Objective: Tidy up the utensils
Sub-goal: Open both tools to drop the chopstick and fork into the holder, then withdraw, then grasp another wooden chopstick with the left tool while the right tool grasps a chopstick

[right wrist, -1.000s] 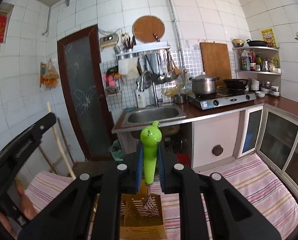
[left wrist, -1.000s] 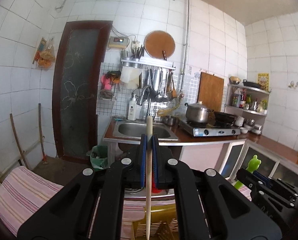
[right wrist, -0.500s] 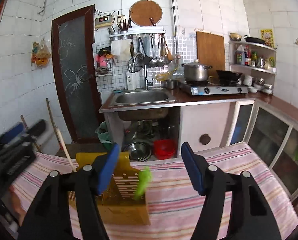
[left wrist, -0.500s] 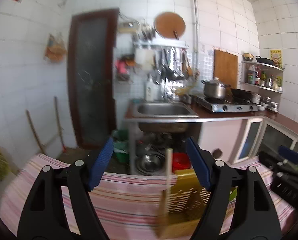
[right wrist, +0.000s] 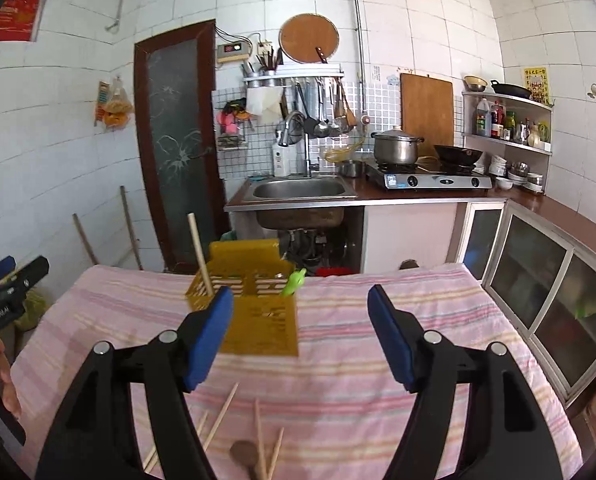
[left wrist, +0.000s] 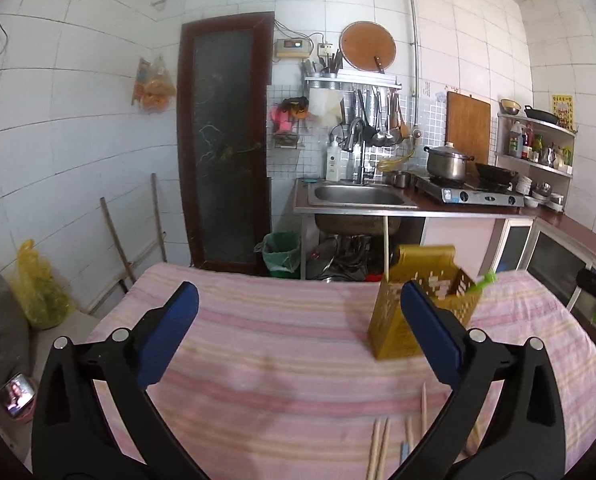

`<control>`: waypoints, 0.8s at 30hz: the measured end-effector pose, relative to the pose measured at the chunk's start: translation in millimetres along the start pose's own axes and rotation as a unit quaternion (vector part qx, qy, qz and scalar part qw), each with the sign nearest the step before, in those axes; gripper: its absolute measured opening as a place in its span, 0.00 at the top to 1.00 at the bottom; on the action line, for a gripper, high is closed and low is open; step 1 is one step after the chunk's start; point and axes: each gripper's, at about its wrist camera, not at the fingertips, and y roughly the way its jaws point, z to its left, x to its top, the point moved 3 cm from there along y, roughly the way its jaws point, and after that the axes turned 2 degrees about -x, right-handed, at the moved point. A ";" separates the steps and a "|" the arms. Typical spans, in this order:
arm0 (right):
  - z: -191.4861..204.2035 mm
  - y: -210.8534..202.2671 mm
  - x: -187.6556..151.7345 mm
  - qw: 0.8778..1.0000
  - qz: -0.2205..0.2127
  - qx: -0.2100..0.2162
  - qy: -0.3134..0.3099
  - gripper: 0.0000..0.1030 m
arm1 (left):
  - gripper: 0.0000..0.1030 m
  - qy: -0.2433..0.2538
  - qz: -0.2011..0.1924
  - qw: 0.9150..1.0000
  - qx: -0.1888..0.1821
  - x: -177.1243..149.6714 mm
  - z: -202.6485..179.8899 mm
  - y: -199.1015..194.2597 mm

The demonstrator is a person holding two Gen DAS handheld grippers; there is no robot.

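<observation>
on striped cloth, yellow caddy [right wrist: 254, 320] holds wooden stick [right wrist: 200, 252], green utensil [right wrist: 293, 282]; both claws opening, empty.

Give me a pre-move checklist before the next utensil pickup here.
1. Left gripper empty, jaws opening: ok.
2. Right gripper empty, jaws opening: ok.
3. Yellow holder upright on the striped cloth: ok.
4. Wooden stick and green-handled utensil inside the holder: ok.
5. Loose chopsticks reachable on the cloth: ok.
6. Brown spoon fully in view: not ok, cut off by the frame.
</observation>
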 end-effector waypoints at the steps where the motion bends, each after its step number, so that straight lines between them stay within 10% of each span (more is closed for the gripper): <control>1: 0.2 -7.0 -4.0 1.000 -0.002 -0.001 -0.001 0.20 | 0.05 0.002 0.003 1.000 0.000 -5.7 2.4 -7.5; 13: -5.1 -19.7 -49.6 1.000 0.021 -0.006 0.005 0.20 | 0.05 0.016 0.020 1.000 -0.004 -44.7 -1.6 -37.0; 24: -10.6 25.8 -94.5 0.997 0.073 -0.019 0.015 0.20 | 0.05 0.018 0.075 0.997 0.002 -80.3 -4.4 12.2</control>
